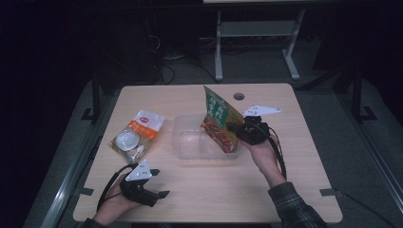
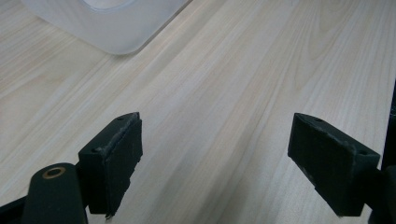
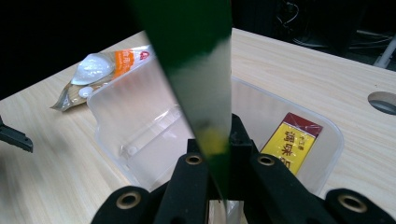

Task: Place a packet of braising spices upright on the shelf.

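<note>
**Green packet held over the clear tub**

The right tool (image 1: 234, 127) is clamped on the edge of a green packet (image 1: 219, 118), holding it upright and tilted over the right end of the clear tub (image 1: 190, 147) in the middle of the bench (image 1: 294, 180). A yellow sachet (image 3: 292, 142) lies inside the tub. The left tool (image 1: 159, 183) rests near the tub's front left, jaws wide apart and gripping nothing. A white-and-orange bag (image 1: 135, 135) lies left of the tub.

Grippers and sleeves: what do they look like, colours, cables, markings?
Both grippers, left gripper and right gripper, are black, each topped by a grey three-cornered plate and trailing a black cable. The jaws carry flat black rectangular pads, with brass-ringed holes in the links. The right forearm wears a dark plaid sleeve.
</note>
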